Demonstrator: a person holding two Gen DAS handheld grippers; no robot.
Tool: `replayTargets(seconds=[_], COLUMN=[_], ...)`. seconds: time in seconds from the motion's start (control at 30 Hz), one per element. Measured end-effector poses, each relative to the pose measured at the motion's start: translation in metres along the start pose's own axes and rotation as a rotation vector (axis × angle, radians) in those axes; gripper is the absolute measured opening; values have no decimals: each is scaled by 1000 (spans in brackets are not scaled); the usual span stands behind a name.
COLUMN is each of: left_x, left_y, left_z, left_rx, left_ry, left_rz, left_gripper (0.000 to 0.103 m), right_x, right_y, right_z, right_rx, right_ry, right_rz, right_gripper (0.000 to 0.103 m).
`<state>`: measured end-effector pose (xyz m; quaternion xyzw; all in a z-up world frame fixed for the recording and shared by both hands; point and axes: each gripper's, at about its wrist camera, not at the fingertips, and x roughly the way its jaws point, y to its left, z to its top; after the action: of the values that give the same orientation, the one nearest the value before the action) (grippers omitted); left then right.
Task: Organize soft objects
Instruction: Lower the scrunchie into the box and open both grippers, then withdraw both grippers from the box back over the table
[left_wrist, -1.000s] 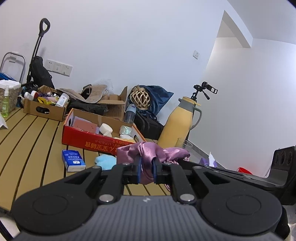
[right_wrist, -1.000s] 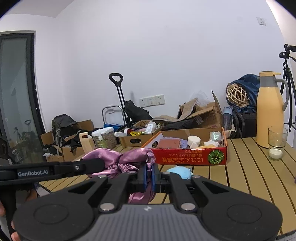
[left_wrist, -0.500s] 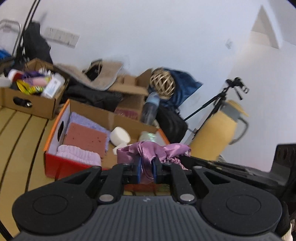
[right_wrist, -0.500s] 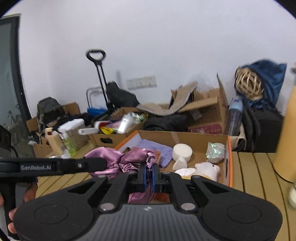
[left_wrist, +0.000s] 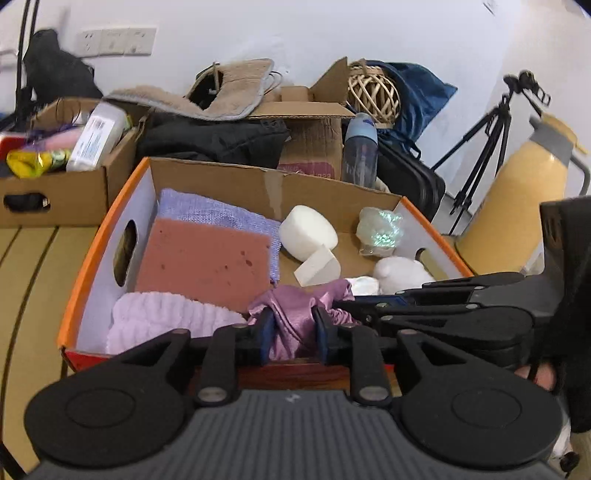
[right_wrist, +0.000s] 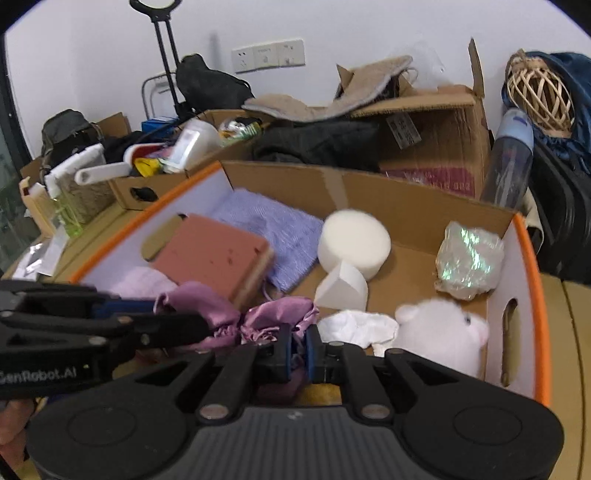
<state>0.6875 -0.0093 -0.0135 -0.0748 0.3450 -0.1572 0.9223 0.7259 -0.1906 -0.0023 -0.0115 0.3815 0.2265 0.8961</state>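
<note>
Nearest, both grippers pinch one bunched purple satin cloth between them. The left gripper has its fingers closed on a thick fold. The right gripper is clamped tight on a thinner bit, its pads almost meeting. The cloth hangs over the near wall of the orange-edged box, partly above the floor inside.

The step in hand looks like dropping the cloth into the box. To do it well, carry it a little farther in so that none trails over the near edge, lower it until it rests on something, then open both grippers together so neither drags it back out.

Open room is scarce. On the left lie a pale purple fluffy towel at the near wall, a pink sponge behind it, and a lilac knit cloth farther back. On the right a white crumpled tissue and a white plush toy sit near. Beyond them are a foam wedge, a round white foam block, and a shiny wrapped bundle in the far right corner. The bare cardboard floor shows mostly mid-box, right of the sponge; that gap suits the cloth best.

Farther off, more boxes and a bottle crowd the far wall, so lifting straight up is the likely clean exit.
</note>
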Motion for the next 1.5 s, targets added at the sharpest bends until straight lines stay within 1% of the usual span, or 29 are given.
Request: replayTargets(seconds=[0.07,0.1,0.13,0.2,0.23,0.3,0.37,0.43,0.53,0.63,0.67,0.7,0.73,0.77,0.8,0.87,0.93,0.97,1.03,1.1,1.17,1.23,1.33,1.43,1.5], left_x=[0,-2,-7,-23,-35,-60,-88,-117,-162,-208,-224,-236,-251,-266,-276,-302,-326,-334,-358,-379,-401,-416,-434,-445,-446], left_y=[-2,-3,-4,-6,-7,-9,-9,-9,-12,-19,-23,-25,-29,-33,-35,-44,-53,-56,-66,-74,-83,-86,-90,-94,-96], left_z=[0,0,0,-1,-1,0,0,-3,-16,-36,-45,-51,-61,-71,-78,-98,-115,-122,-143,-163,-189,-212,-246,-267,-272], left_rx=[11,12,8,11,21,39,46,48,59,83,93,103,111,113,115,127,136,140,151,160,163,146,126,130,130], left_ry=[6,8,5,-29,-49,-76,-107,-143,-184,-235,-259,-279,-307,-337,-357,-397,-426,-435,-462,-485,-511,-526,-532,-526,-514], left_rz=[-6,-9,-7,-14,-13,-3,15,44,97,127,142,152,170,189,200,215,212,208,203,204,202,194,194,205,207], left_gripper=[31,39,51,59,59,59,60,64,66,74,74,78,81,82,83,87,93,94,99,100,103,103,103,103,103], right_x=[1,0,-2,-14,-22,-46,-72,-106,-157,-212,-226,-239,-251,-261,-272,-292,-311,-319,-338,-357,-374,-388,-400,-410,-415], right_y=[-2,-3,-2,-3,-2,1,6,14,25,38,43,46,51,56,62,72,85,91,107,125,140,154,172,189,196], right_z=[-3,-5,-4,-4,-4,-3,-2,-2,-9,-27,-34,-39,-46,-53,-63,-82,-105,-115,-139,-166,-193,-218,-255,-289,-306], right_rx=[24,29,36,49,48,42,35,12,-10,-18,-18,-23,-28,-33,-37,-39,-52,-58,-78,-91,-89,-81,-71,-102,-84], right_ry=[-10,-15,-14,-23,-32,-63,-97,-144,-231,-338,-364,-382,-399,-415,-432,-460,-482,-493,-520,-556,-581,-598,-613,-628,-646], right_rz=[-1,-5,-12,-25,-28,-28,-33,-55,-69,-63,-65,-68,-76,-86,-97,-108,-124,-132,-148,-153,-149,-147,-172,-207,-209], right_gripper=[11,11,13,21,23,33,36,37,43,51,54,55,56,58,62,68,70,71,75,82,83,85,86,88,94])
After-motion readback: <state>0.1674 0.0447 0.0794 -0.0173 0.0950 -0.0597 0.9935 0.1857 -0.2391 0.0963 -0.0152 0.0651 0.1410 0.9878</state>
